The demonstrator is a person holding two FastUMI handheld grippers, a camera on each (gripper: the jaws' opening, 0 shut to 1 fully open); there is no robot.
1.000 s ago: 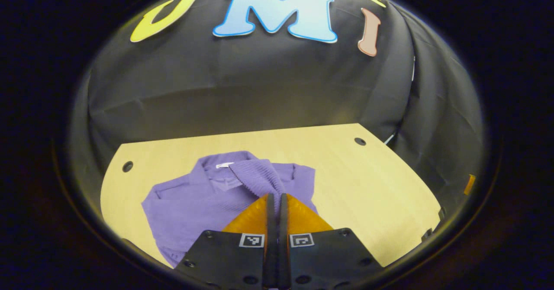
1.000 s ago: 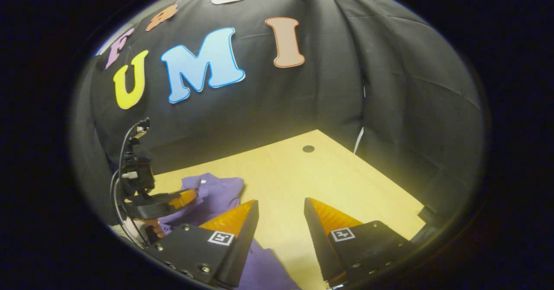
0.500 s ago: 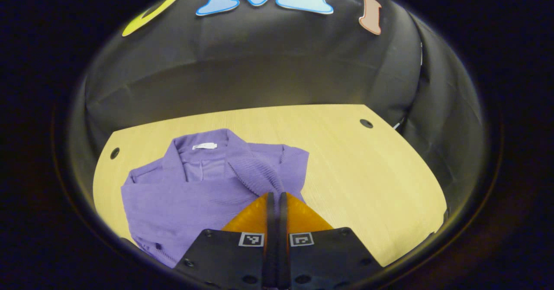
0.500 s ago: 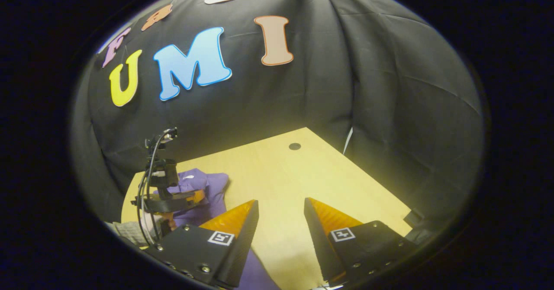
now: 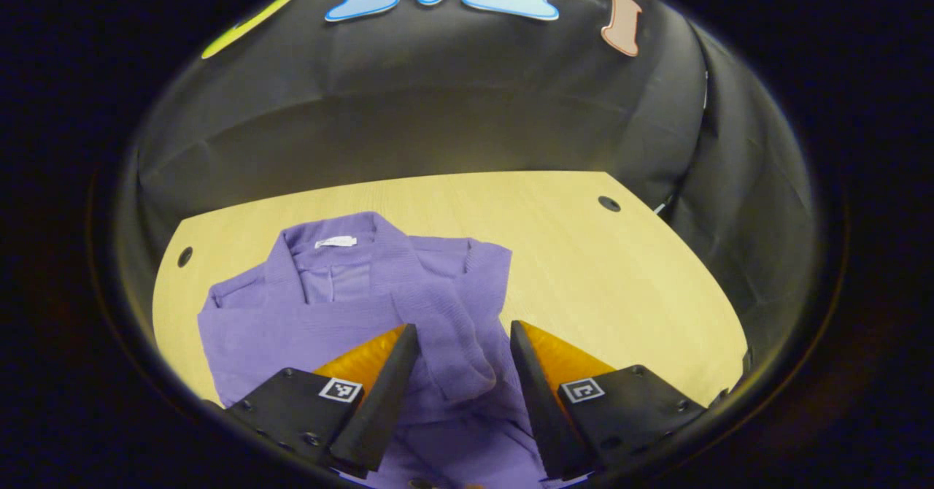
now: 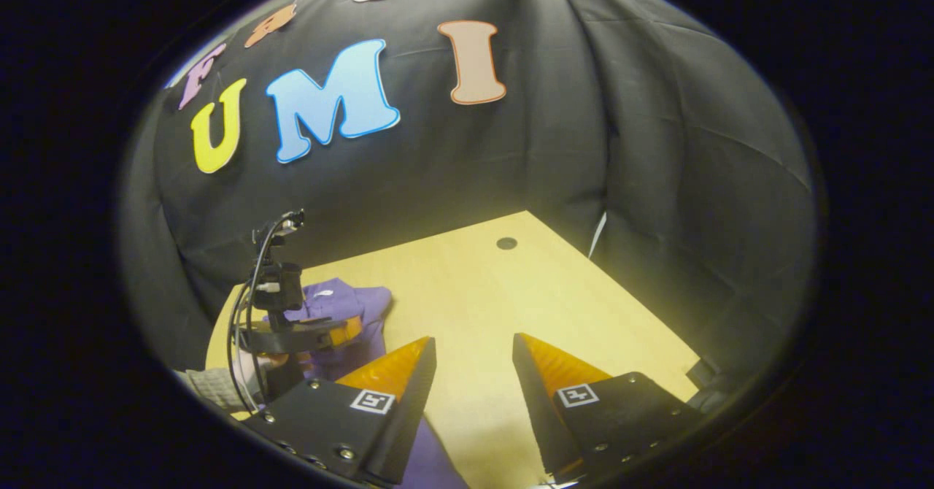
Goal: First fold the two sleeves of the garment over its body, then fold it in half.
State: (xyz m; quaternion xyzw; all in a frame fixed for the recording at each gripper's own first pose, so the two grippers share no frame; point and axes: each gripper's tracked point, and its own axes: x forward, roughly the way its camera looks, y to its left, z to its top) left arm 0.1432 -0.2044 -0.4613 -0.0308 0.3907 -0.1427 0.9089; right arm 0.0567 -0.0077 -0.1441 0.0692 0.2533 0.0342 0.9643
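Sleeve dropped, half-fold up next

Left hand-held gripper (image 5: 460, 357) hung released right over the purple garment (image 5: 328, 314) on the bench (image 5: 598, 277), with the folded sleeve (image 5: 445, 328) lying loose between the spread fingers, long axis running away toward the collar. Right hand-held gripper (image 6: 471, 376) sat released too, gripping nothing, over bare bench with the garment's edge just off to its left. Looked like both sleeves were over the body already, so probably a hem grab next, left side way closer.
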